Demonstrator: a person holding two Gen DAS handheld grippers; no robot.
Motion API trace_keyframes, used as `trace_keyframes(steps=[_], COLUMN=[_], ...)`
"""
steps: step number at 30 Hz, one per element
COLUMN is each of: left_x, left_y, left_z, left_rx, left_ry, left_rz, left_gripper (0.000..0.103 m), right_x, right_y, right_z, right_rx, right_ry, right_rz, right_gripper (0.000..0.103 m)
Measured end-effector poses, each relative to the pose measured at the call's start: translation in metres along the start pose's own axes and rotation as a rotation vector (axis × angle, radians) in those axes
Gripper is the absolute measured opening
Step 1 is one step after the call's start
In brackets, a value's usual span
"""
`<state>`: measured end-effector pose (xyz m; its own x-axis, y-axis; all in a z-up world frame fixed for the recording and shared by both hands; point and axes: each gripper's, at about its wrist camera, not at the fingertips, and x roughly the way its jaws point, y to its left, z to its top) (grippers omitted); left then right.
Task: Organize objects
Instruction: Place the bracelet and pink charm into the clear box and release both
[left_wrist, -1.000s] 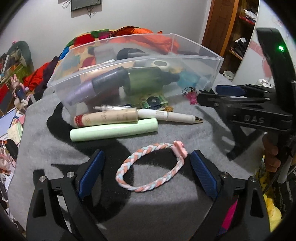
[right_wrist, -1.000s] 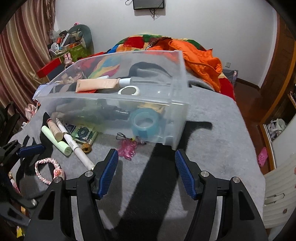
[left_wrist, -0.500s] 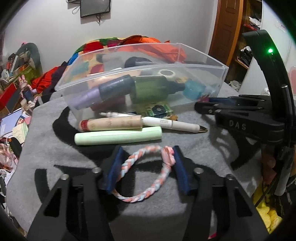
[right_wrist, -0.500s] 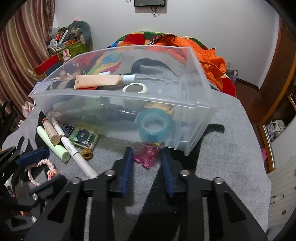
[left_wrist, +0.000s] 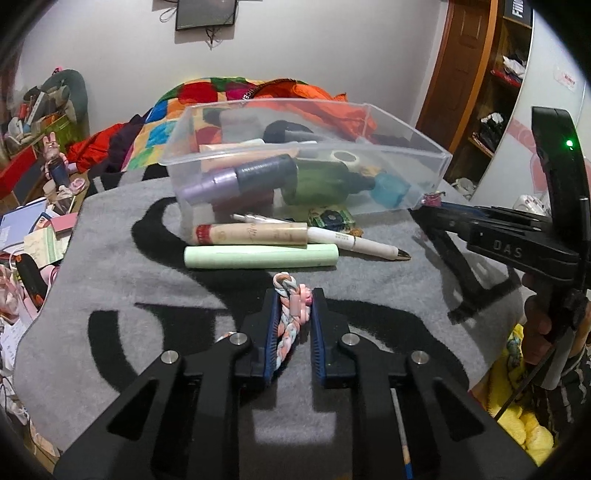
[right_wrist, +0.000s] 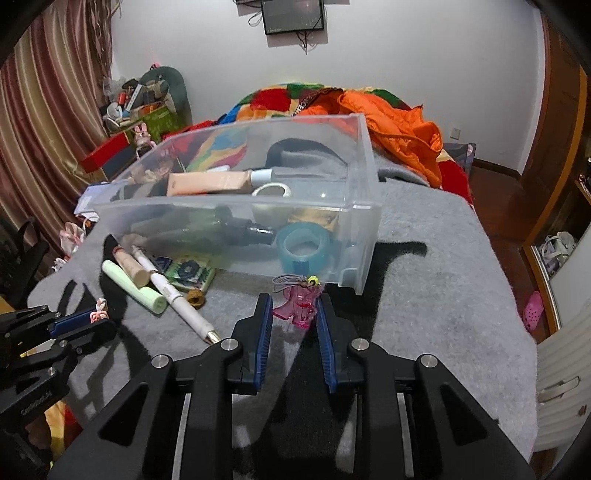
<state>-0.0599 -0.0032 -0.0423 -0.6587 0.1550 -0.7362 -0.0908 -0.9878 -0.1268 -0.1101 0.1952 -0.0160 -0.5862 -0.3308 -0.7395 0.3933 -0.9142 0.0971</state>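
My left gripper (left_wrist: 293, 301) is shut on a braided pink, white and blue bracelet (left_wrist: 287, 317), squeezed flat between the blue pads and raised a little off the grey blanket (left_wrist: 110, 295). My right gripper (right_wrist: 295, 306) is shut on a small translucent pink charm (right_wrist: 300, 302) with a thin cord, just in front of the clear plastic bin (right_wrist: 354, 206). The bin (left_wrist: 424, 155) holds bottles, a tube and tape rolls. In the left wrist view the right gripper (left_wrist: 428, 206) reaches in from the right with the pink charm at its tip.
On the blanket before the bin lie a pale green tube (left_wrist: 260, 256), a beige tube (left_wrist: 251, 234), a white pen (left_wrist: 358, 245), a printed packet (right_wrist: 190, 273) and a small brown twine ball (right_wrist: 195, 296). Colourful bedding (right_wrist: 399, 122) lies behind, clutter at the left.
Both grippers have gone from open to shut. The left one closed on the bracelet and lifted it slightly; the right one moved up to the bin and closed on the pink charm.
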Motion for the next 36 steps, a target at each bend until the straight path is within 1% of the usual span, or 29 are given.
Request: trace_keyframes(steps=[4, 10, 21, 30, 36], left_x=[-0.011, -0.032, -0.045, -0.043, -0.031], left_y=[0.003, 0.002, -0.008, 0.001, 0.008], left_z=[0.006, 0.027, 0.068, 0.099, 0.114], left_rx=[0.0, 0.003, 0.024, 0.001, -0.01], left_ry=[-0.026, -0.1, -0.197, -0.238, -0.233], left_rz=[0.01, 0.004, -0.013, -0.008, 0.001], left_gripper=[0.016, 0.016, 0.016, 0.016, 0.016], right_x=[-0.011, -0.028, -0.048, -0.056, -0.05], right_y=[0.002, 0.003, 0.007, 0.012, 0.014], right_z=[0.007, 0.021, 0.044, 0.066, 0.081], right_rx=[-0.008, -0.012, -0.024, -0.035, -0.033], right_ry=[-0.03, -0.081, -0.161, -0.219, -0.234], right_rz=[-0.001, 0.004, 0.013, 0.022, 0.025], right_gripper=[0.021, 0.021, 0.021, 0.021, 0.021])
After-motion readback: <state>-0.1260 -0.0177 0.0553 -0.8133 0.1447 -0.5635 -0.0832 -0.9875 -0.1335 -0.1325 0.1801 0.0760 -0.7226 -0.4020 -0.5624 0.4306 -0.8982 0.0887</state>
